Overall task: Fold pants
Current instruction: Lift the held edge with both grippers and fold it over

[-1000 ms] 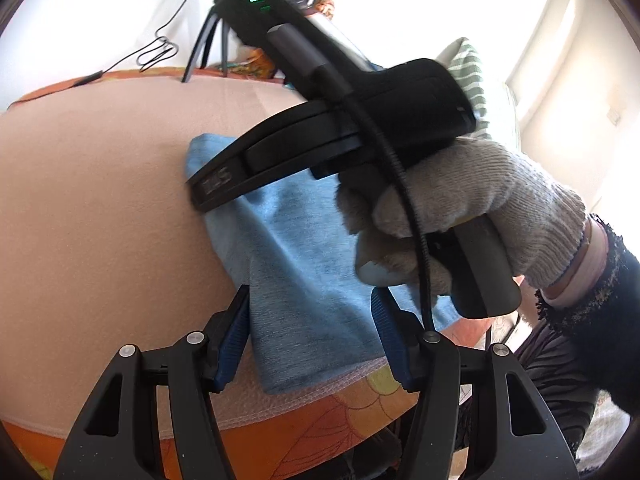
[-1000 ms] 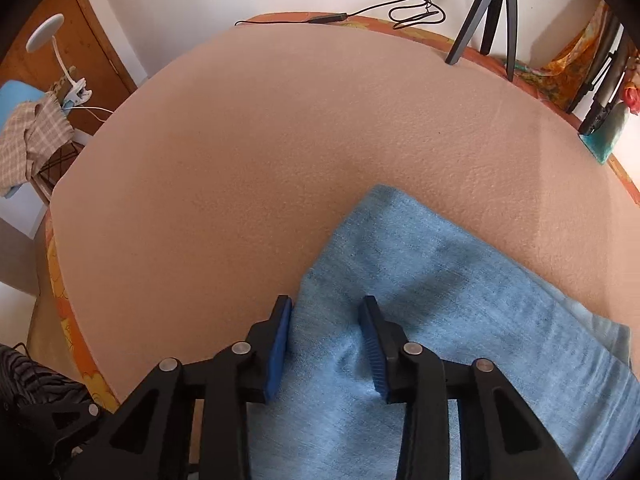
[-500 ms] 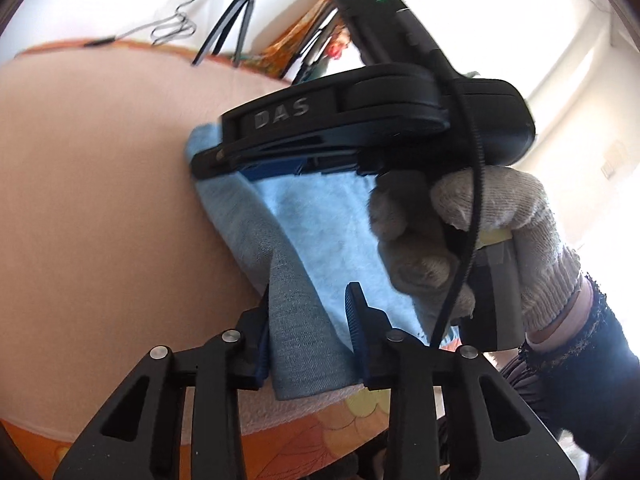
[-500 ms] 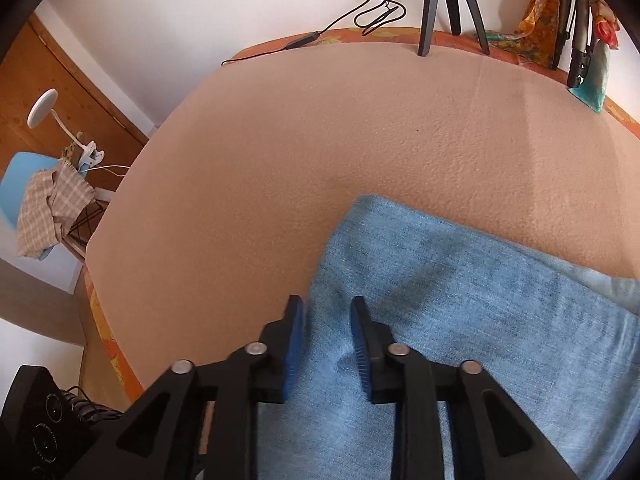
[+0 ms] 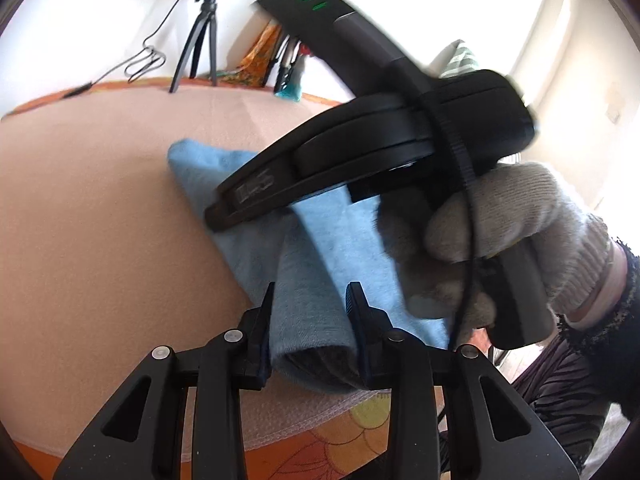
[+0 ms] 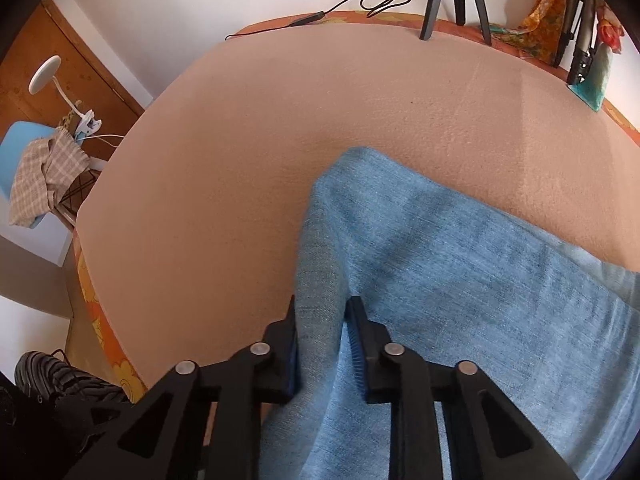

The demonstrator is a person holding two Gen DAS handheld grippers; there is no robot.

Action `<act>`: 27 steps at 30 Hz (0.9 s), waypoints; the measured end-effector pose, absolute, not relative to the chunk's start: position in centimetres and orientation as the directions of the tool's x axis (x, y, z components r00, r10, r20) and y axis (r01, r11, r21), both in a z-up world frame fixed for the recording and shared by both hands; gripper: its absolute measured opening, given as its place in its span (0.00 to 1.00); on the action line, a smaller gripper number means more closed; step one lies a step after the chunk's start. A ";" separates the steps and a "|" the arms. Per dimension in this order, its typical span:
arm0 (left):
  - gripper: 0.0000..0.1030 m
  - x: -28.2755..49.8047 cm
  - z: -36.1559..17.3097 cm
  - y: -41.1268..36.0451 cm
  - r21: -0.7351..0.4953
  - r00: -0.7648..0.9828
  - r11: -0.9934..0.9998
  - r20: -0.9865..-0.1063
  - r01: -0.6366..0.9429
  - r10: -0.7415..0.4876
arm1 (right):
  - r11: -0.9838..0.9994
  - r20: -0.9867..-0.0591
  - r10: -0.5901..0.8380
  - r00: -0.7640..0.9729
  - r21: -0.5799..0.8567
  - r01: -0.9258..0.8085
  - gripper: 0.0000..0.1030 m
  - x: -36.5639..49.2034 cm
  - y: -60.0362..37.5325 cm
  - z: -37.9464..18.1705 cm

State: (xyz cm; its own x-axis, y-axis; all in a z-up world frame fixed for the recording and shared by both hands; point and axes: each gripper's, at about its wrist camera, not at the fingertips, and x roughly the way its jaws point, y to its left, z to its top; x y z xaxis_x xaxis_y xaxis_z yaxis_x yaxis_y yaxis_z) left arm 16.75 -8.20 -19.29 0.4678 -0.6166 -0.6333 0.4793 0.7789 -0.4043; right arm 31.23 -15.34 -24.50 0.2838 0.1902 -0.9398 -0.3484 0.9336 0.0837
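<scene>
Light blue denim pants lie folded on a table covered with a peach blanket. My left gripper is shut on a raised fold at the near edge of the pants, by the table's front. The right gripper, held by a gloved hand, reaches down onto the pants' left edge further back. In the right wrist view the pants spread to the right, and the right gripper has its jaws closing on a pinched ridge of denim at the edge, with the pads pressing it.
A tripod and a black cable stand at the table's far edge, with coloured items at the far right. The orange floral cloth marks the near edge. A chair with checked cloth stands off to the left.
Both grippers narrowed onto the denim, each now pinching a raised fold. The right gripper shifted slightly along the pants' left edge.
</scene>
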 end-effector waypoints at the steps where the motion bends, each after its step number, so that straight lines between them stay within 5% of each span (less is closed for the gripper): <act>1: 0.29 16.9 -19.6 -8.1 -0.430 0.453 0.769 -0.631 0.472 -0.630 | 0.934 -0.935 0.202 0.291 0.095 -0.343 0.11 31.1 -15.6 -24.3; 8: 0.21 16.1 -17.9 -9.7 -0.435 0.443 0.721 -0.582 0.539 -0.682 | 0.944 -0.889 0.265 0.373 0.160 -0.290 0.06 29.9 -18.1 -21.9; 27: 0.20 17.0 -14.9 -20.7 -0.424 0.359 0.579 -0.493 0.696 -0.792 | 0.985 -0.778 0.171 0.605 0.135 -0.106 0.05 24.6 -31.1 -14.1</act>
